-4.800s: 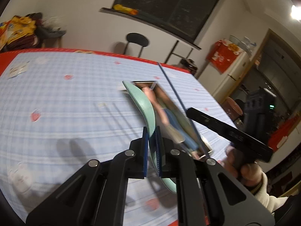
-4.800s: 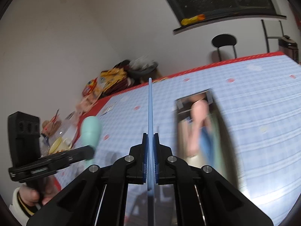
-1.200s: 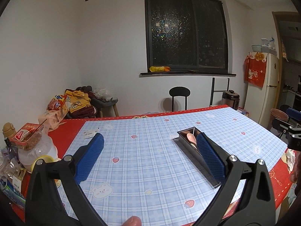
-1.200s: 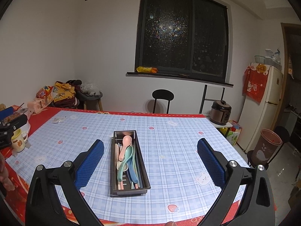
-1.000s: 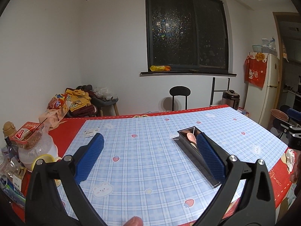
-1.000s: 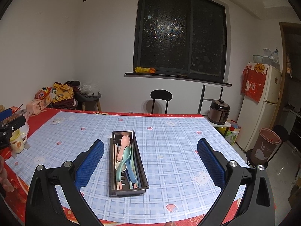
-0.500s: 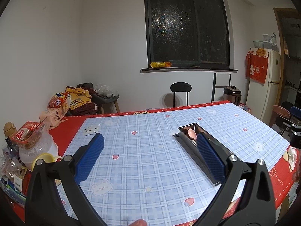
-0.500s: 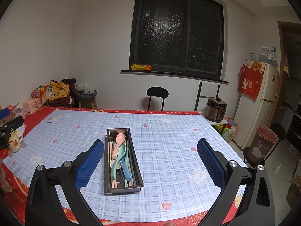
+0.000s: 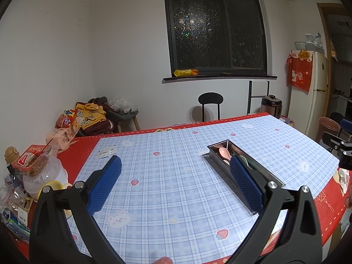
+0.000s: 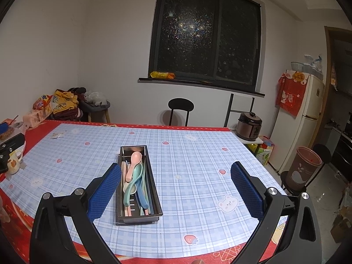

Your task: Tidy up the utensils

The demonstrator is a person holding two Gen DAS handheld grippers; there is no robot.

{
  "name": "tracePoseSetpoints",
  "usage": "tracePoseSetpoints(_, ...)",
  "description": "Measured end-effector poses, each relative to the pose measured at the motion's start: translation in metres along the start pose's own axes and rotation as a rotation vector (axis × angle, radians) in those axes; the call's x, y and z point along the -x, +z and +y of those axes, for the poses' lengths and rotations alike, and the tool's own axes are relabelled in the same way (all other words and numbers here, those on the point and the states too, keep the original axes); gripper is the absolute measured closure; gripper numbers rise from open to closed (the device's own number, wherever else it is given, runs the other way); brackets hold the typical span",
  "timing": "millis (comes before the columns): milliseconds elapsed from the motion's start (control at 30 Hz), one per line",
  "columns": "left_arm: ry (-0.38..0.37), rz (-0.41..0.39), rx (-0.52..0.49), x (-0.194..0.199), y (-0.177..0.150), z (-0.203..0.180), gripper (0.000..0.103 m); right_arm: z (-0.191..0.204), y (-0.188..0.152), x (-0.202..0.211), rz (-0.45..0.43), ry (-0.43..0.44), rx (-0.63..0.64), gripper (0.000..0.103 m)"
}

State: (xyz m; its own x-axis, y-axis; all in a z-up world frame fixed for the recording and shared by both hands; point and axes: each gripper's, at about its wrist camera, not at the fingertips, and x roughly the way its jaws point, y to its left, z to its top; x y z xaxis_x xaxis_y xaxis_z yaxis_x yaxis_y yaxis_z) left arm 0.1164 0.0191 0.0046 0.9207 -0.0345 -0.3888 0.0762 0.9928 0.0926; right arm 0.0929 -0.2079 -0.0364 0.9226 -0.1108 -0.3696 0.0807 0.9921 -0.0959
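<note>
A steel utensil tray (image 10: 155,181) sits mid-table on the blue plaid cloth. In it lie a pink spoon (image 10: 132,165), a teal spoon (image 10: 133,183), a blue spoon (image 10: 140,198) and chopsticks (image 10: 124,173). My right gripper (image 10: 176,183) hangs wide open above the table's near edge, empty, its left pad just beside the tray. The left wrist view shows the same tray (image 9: 216,164) at the right, partly behind the right pad, with the pink spoon (image 9: 224,153) visible. My left gripper (image 9: 175,181) is wide open and empty, pulled back from the tray.
Food bags, a jar and a bottle (image 9: 33,162) crowd the table's left end, with a mug (image 10: 13,161) nearby. A black chair (image 10: 180,107) stands behind the table; a rice cooker (image 10: 250,126), fridge (image 10: 301,118) and bin (image 10: 304,167) are at right.
4.8 s ago the left gripper held the teal spoon and the right held a chopstick over the tray; both are now let go, and both grippers are open and have backed away. Little shift in the last second.
</note>
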Motion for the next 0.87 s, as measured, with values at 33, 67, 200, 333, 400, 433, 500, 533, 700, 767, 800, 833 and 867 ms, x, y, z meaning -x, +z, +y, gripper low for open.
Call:
tracePoseSetpoints(33, -0.002, 0.000, -0.003, 0.0001, -0.0003, -0.0008, 0.006, 0.0002, -0.0001, -0.0002, 0.001, -0.002, 0.002, 0.006)
tracePoseSetpoints(67, -0.002, -0.001, -0.005, 0.0004, -0.0003, -0.0018, 0.006, 0.0003, -0.0004, -0.0003, 0.000, -0.003, 0.003, 0.006)
tracePoseSetpoints(200, -0.004, -0.003, -0.013, 0.0006, -0.0013, -0.0041, 0.006, 0.0020, -0.0005, -0.0009, 0.003, -0.004, 0.005, 0.006)
tracePoseSetpoints(333, -0.001, -0.002, -0.015, -0.0007, -0.0009, -0.0040, 0.006, 0.0025, -0.0010, -0.0019, 0.007, -0.007, 0.007, 0.006)
tracePoseSetpoints(400, -0.001, -0.001, -0.016, -0.0016, -0.0011, -0.0042, 0.006, 0.0023, -0.0013, -0.0019, 0.008, -0.008, 0.007, 0.006)
tracePoseSetpoints(433, -0.002, -0.001, -0.016, -0.0017, -0.0012, -0.0045, 0.006, 0.0022, -0.0013, -0.0020, 0.007, -0.008, 0.007, 0.006)
tracePoseSetpoints(500, -0.004, 0.000, -0.018, -0.0019, -0.0007, -0.0048, 0.006, 0.0018, -0.0015, -0.0019, 0.007, -0.008, 0.006, 0.006)
tracePoseSetpoints(533, -0.004, 0.000, -0.018, -0.0021, -0.0006, -0.0051, 0.006, 0.0018, -0.0015, -0.0020, 0.007, -0.008, 0.007, 0.006)
tracePoseSetpoints(700, -0.001, 0.008, -0.019, -0.0038, -0.0012, -0.0062, 0.006, 0.0011, -0.0023, -0.0015, 0.009, -0.010, 0.008, 0.006)
tracePoseSetpoints(767, 0.001, 0.011, -0.017, -0.0046, -0.0015, -0.0059, 0.006, 0.0011, -0.0024, -0.0017, 0.011, -0.012, 0.009, 0.006)
tracePoseSetpoints(800, 0.001, 0.011, -0.017, -0.0043, -0.0017, -0.0063, 0.006, 0.0008, -0.0025, -0.0017, 0.012, -0.013, 0.009, 0.006)
tracePoseSetpoints(833, 0.001, 0.012, -0.017, -0.0045, -0.0020, -0.0060, 0.006, 0.0006, -0.0023, -0.0020, 0.012, -0.013, 0.009, 0.006)
tracePoseSetpoints(867, 0.001, 0.013, -0.017, -0.0047, -0.0019, -0.0059, 0.006, 0.0006, -0.0023, -0.0020, 0.012, -0.013, 0.009, 0.006)
